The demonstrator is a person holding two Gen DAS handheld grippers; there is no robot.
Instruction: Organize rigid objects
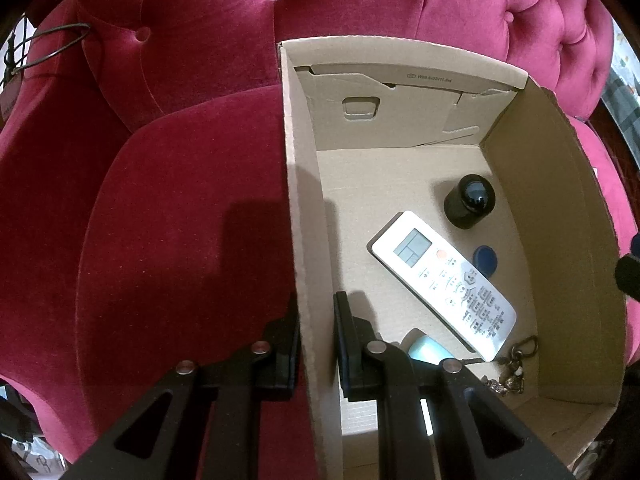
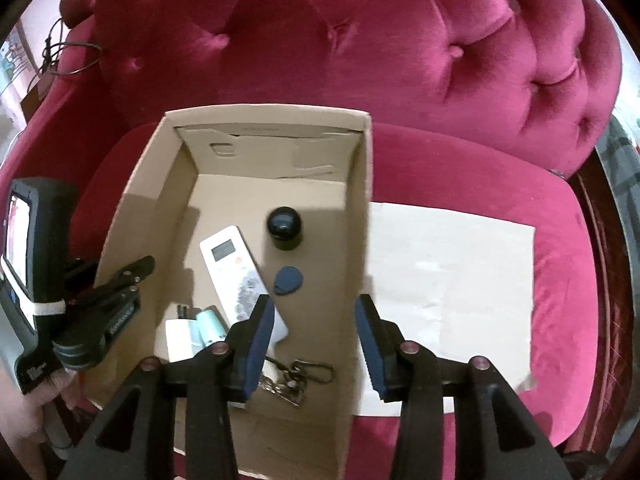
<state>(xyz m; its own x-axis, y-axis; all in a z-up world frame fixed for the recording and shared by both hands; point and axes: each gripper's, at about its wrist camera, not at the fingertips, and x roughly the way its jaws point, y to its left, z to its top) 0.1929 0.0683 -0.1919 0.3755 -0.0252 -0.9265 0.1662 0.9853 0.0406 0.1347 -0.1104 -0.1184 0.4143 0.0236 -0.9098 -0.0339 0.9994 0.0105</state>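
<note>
An open cardboard box stands on a red velvet seat. My left gripper is shut on the box's left wall, one finger outside and one inside. On the box floor lie a white remote control, a black round-topped jar, a blue key fob, a pale teal item, a white plug adapter and a keychain. My right gripper hangs open above the box's near right part, with nothing between its fingers.
The tufted back of the red armchair rises behind the box. A flat cardboard sheet lies on the seat right of the box. A dark cable hangs over the left armrest. A hand holds the left gripper's handle.
</note>
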